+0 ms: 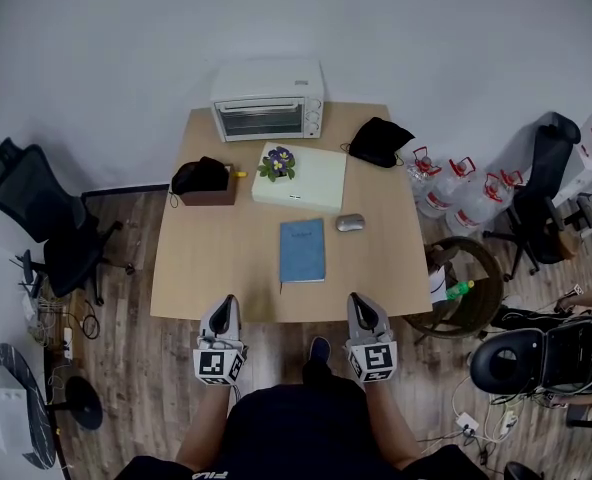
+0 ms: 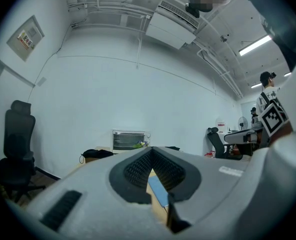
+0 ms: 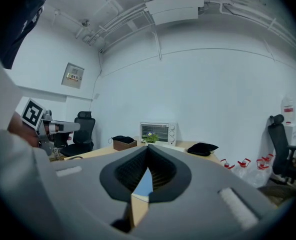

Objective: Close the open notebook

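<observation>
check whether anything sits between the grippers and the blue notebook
Nothing visible does. Only bare table lies between the left gripper, the right gripper and the blue notebook; the mouse sits past its far right corner.

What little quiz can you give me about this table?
1. True or false: the blue notebook lies open.
2. What small grey thing sits just past the notebook's far right corner?
3. Fill in: the left tool and the right tool both have their jaws ____.
Key: 1 false, it is closed; 2 the mouse; 3 shut.
</observation>
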The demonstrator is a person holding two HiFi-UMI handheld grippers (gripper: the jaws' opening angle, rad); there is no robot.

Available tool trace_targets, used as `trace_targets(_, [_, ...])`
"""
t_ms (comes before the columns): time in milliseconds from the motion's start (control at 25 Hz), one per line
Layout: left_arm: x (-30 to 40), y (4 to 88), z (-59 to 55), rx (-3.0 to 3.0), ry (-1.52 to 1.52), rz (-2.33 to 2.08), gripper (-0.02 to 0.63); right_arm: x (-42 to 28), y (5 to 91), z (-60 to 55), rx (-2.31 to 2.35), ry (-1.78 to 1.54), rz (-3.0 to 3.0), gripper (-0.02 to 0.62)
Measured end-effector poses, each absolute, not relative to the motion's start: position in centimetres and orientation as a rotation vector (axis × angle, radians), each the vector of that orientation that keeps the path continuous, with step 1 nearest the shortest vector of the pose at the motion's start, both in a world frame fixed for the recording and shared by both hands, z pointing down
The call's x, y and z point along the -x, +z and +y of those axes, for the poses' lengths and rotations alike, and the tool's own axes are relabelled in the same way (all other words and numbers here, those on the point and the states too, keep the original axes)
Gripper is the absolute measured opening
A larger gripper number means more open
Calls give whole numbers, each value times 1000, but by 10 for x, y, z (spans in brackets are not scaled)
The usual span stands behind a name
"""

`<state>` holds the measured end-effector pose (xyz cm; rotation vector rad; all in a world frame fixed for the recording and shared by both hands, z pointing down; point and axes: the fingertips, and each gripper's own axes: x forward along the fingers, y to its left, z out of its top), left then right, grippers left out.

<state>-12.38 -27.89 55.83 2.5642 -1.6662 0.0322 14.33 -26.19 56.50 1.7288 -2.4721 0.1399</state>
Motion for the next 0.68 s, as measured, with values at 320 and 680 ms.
trace_targets(320, [123, 561, -282, -2551, 41, -1671, -5, -149, 565, -267, -1729, 138, -2455, -3])
trace_targets(680, [123, 560, -293, -2576, 66, -1666, -5, -142, 562, -275, -1672, 133, -2481, -3])
